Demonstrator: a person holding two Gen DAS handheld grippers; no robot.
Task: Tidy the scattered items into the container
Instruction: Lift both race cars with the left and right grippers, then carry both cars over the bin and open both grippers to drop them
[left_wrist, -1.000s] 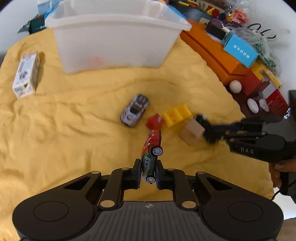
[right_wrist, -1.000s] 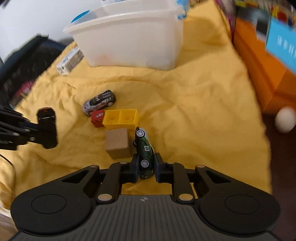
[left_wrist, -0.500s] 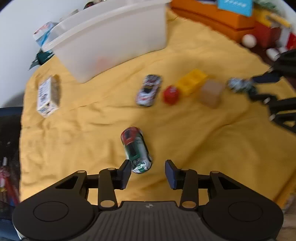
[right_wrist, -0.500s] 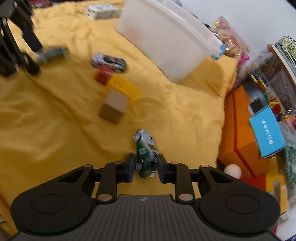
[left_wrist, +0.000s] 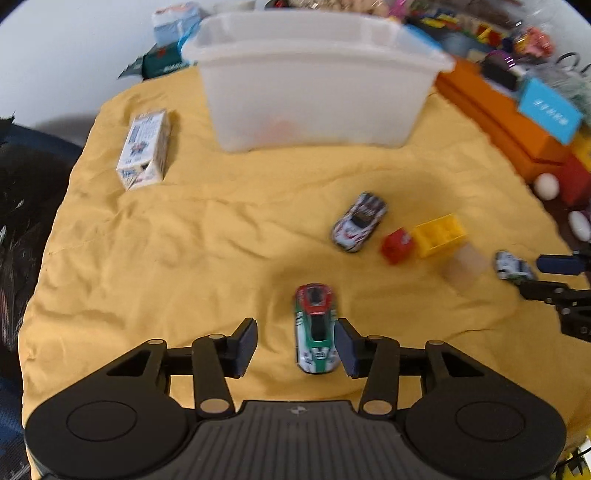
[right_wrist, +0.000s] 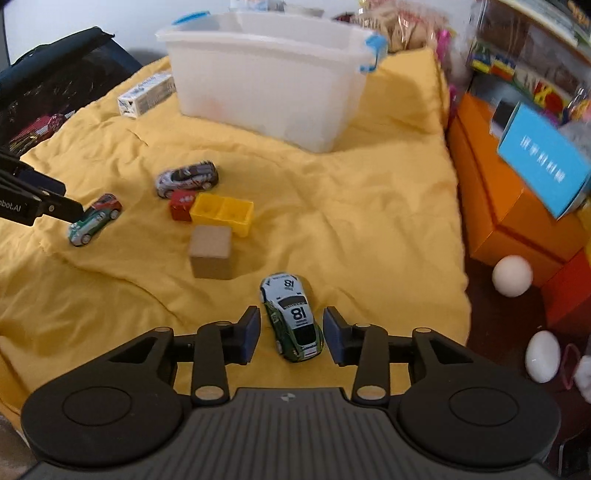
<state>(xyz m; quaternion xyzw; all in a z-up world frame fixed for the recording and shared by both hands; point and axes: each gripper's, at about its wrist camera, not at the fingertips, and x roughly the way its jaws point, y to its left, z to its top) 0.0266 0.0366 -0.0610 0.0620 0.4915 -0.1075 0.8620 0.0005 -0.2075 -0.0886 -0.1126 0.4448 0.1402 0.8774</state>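
Left gripper (left_wrist: 297, 345) jaws opening, red-green toy car (left_wrist: 316, 328) loose between them on yellow cloth (left_wrist: 184, 258), white container (left_wrist: 314, 92) at 12 o'clock. Right gripper (right_wrist: 291, 338) jaws opening, white-green toy car (right_wrist: 291, 321) lying free between them, wooden cube (right_wrist: 211, 252) at 10 o'clock.

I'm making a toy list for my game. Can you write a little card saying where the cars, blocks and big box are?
surface: yellow cloth
container: white bin, far side
red-green car: lying between opening left gripper fingers
green-white car: lying between opening right gripper fingers
silver car: beside red block
yellow block: touching red block
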